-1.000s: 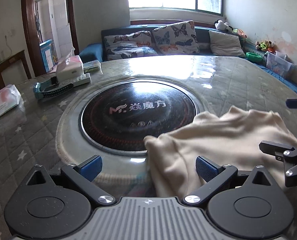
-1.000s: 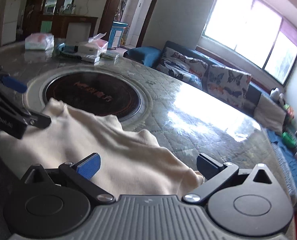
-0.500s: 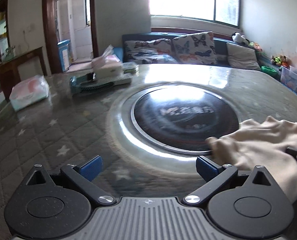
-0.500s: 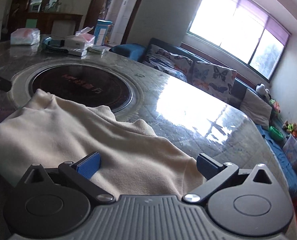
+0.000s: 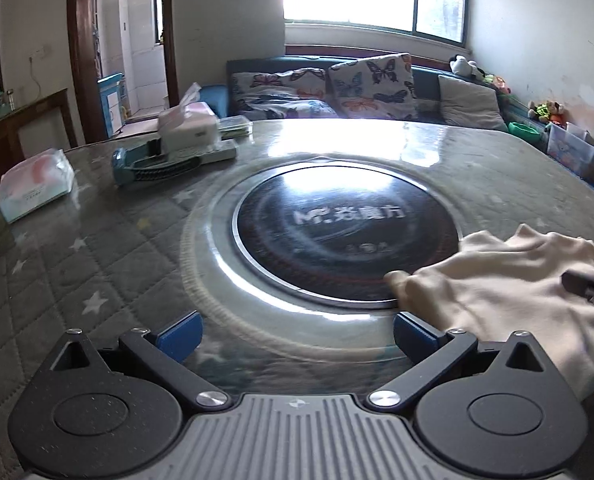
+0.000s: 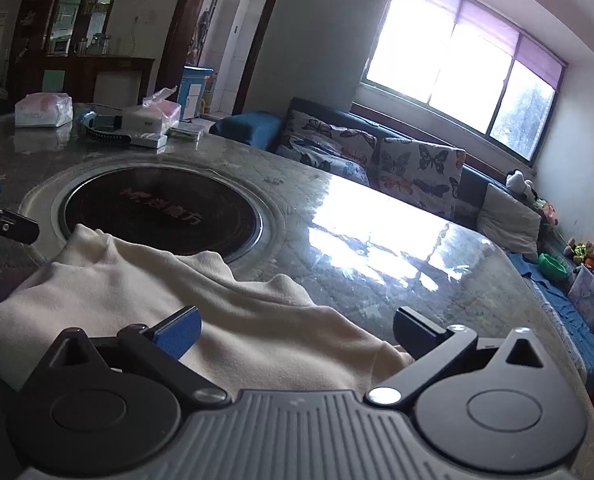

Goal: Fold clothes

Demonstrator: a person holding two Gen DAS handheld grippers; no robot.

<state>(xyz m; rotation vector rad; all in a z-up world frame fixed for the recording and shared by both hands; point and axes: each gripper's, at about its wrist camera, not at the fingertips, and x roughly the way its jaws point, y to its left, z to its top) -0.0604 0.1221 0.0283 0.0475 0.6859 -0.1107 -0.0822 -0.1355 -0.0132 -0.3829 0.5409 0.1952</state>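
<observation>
A cream garment lies bunched on the round table, its left end lapping over the rim of the black round hob. In the right wrist view the same cream garment spreads under and ahead of me. My left gripper is open over bare table, left of the cloth, nothing between its blue pads. My right gripper is open just above the cloth, which lies between its fingers. Part of the right gripper shows at the left view's right edge; the left gripper's finger shows at the right view's left edge.
The black hob fills the table's middle. Tissue packs, a white box and a blue tool sit at the table's far left. A sofa with butterfly cushions stands behind. The table edge curves down at right.
My left gripper has drawn leftward off the garment, which now sits at its right. The right gripper stayed over the cloth. Both remain open.
</observation>
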